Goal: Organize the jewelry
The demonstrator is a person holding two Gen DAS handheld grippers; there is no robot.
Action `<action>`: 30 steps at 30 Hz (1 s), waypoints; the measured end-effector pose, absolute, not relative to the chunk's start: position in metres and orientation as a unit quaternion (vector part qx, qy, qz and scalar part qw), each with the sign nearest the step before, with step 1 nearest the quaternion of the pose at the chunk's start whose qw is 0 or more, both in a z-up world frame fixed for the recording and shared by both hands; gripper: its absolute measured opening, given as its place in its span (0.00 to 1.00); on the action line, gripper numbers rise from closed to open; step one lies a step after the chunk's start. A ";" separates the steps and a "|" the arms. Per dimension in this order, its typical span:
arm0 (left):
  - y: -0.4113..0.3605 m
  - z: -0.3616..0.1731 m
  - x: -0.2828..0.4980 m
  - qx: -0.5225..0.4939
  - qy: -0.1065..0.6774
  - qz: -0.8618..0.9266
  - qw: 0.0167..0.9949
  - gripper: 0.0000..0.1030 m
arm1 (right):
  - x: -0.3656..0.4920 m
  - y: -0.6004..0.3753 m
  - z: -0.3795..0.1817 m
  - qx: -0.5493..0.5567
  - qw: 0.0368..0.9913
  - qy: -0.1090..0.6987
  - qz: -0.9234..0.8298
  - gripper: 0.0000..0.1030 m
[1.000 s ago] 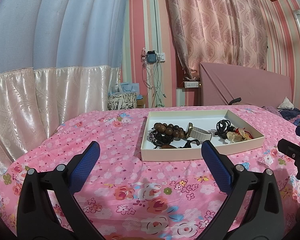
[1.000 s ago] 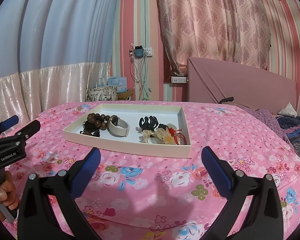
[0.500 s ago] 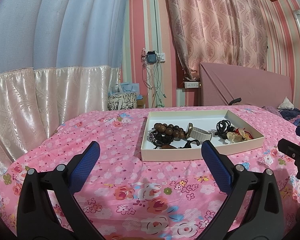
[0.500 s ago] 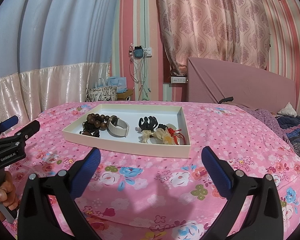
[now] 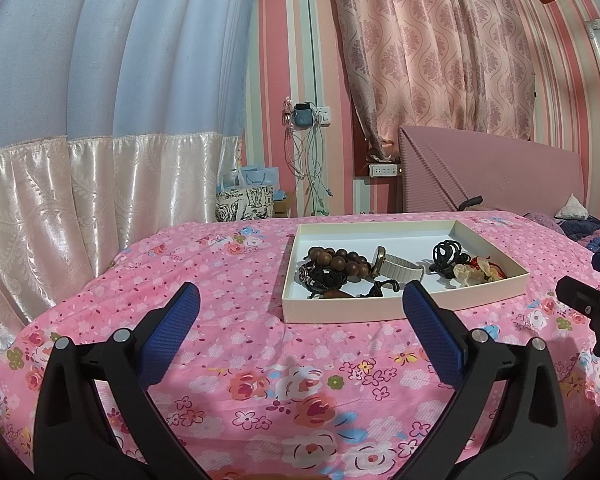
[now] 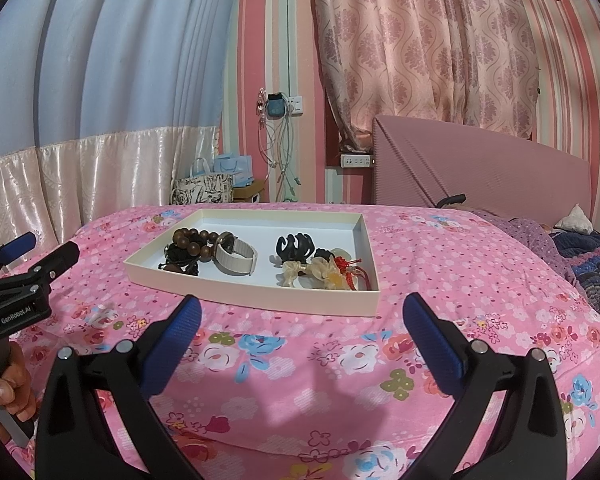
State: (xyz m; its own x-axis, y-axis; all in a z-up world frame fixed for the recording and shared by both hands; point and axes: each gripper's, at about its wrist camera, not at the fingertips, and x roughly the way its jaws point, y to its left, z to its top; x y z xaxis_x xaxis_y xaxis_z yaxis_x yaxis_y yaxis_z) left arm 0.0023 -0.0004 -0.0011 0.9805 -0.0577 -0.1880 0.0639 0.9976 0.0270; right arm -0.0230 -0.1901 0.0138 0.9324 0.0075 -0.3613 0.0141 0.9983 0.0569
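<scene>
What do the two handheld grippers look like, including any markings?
Both are black plastic with silver rivets and two splayed fingers carrying ribbed blue pads: left gripper, right gripper. The left gripper's side reads "GenRobot.AI" in white. No cables or sleeves show; the hand is bare.

Black tool (image 6: 300,328) frames, blue ribbed pads (image 6: 430,338), silver screws, "GenRobot.AI" marking.

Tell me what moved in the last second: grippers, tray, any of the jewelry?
Nothing visibly changed. The left gripper and right gripper are still open and empty short of the tray; the wooden bead bracelet and watch lie as before.
</scene>
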 end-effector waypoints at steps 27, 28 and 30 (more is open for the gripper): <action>-0.002 -0.001 -0.001 0.011 0.095 -0.026 0.995 0.97 | -0.023 -0.190 0.013 0.029 0.983 0.184 -0.002 0.98; -0.001 -0.001 -0.001 0.009 0.095 -0.025 0.995 0.97 | -0.024 -0.191 0.013 0.029 0.983 0.184 -0.002 0.98; -0.002 -0.001 -0.001 0.010 0.095 -0.024 0.995 0.97 | -0.023 -0.190 0.013 0.029 0.983 0.184 -0.002 0.98</action>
